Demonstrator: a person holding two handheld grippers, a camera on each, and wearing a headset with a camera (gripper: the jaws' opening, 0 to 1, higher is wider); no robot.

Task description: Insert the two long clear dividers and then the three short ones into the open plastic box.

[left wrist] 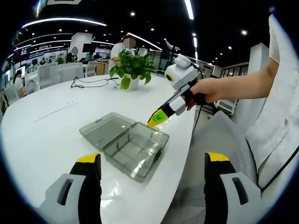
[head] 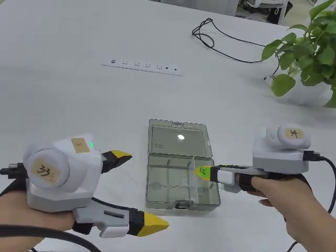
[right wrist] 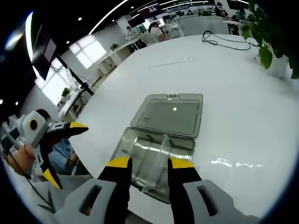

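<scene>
The clear plastic box lies open mid-table, its lid flat behind it. One long clear divider stands upright in the base, running front to back. My right gripper reaches in from the right with its yellow tips over that divider. In the right gripper view its jaws keep a narrow gap, and I cannot tell whether they touch the divider. My left gripper hovers wide open at the box's left, holding nothing. More clear pieces glint on the table right of the box.
A white power strip lies at the back, with a black cable coiled beyond it. At the far right corner stands a potted plant. The table's near edge runs just in front of the box.
</scene>
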